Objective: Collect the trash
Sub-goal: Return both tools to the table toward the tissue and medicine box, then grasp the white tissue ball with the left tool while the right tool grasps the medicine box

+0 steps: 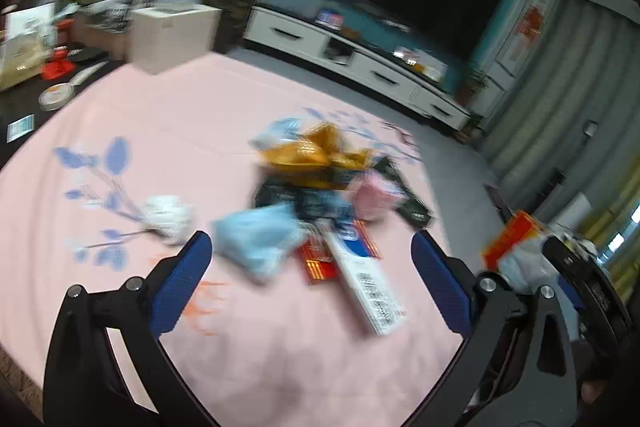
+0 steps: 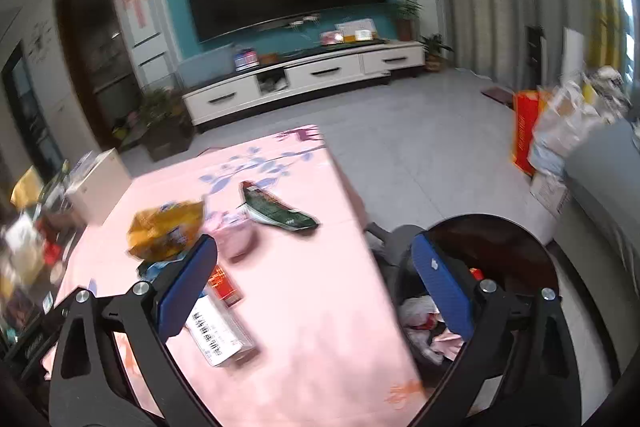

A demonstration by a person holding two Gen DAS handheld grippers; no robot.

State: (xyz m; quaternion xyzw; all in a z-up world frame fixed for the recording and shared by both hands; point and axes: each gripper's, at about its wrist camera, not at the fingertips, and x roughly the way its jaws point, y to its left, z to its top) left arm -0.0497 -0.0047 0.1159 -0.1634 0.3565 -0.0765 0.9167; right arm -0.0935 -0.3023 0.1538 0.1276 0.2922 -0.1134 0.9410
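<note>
Bin (image 2: pixel 516 247) beside surface (image 2: pixel 312 307) partly filled; wrapper pile (image 1: pixel 320 183) left; both grippers' fingers apart, empty

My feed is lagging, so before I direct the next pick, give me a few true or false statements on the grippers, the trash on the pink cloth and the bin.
1. Both grippers are open and empty. True: left gripper, right gripper.
2. The bin is empty. False: crumpled trash already lies inside it.
3. The white barcoded box lies on the pink tablecloth. True.
4. The yellow wrapper is on the floor. False: it is on the tablecloth, in the trash pile.
5. The crumpled white tissue lies apart from the main pile. True.
</note>
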